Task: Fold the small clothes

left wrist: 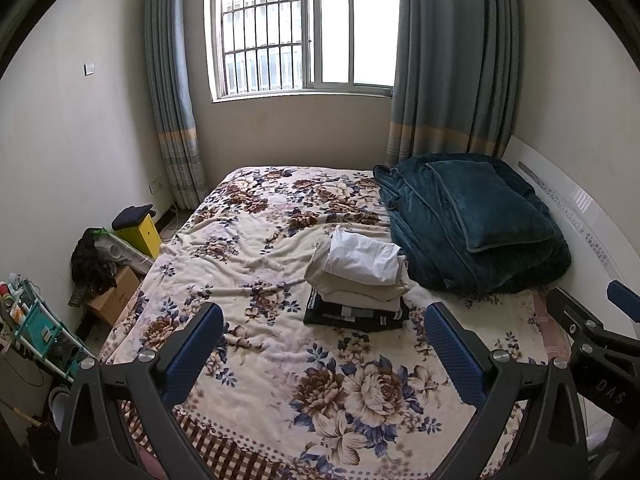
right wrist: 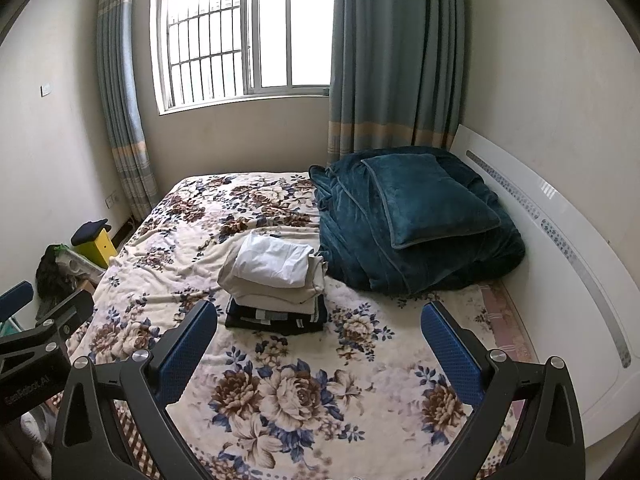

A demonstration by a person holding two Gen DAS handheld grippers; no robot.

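Stack of folded clothes (left wrist: 358, 280) sits mid-bed on the floral blanket (left wrist: 248, 248), white piece on top, dark items at the bottom, just beside a teal quilt (left wrist: 472, 224). Left gripper (left wrist: 324, 344): fingers spread wide, holding nothing, short of the stack. Right gripper (right wrist: 320, 340): likewise spread wide, empty, touching nothing.

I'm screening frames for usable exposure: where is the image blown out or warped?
Left wrist view: the window is overexposed white, walls bow from fisheye distortion, corners are black. Right wrist view: same blown-out window, curved headboard; the folded stack stays sharp and evenly lit.
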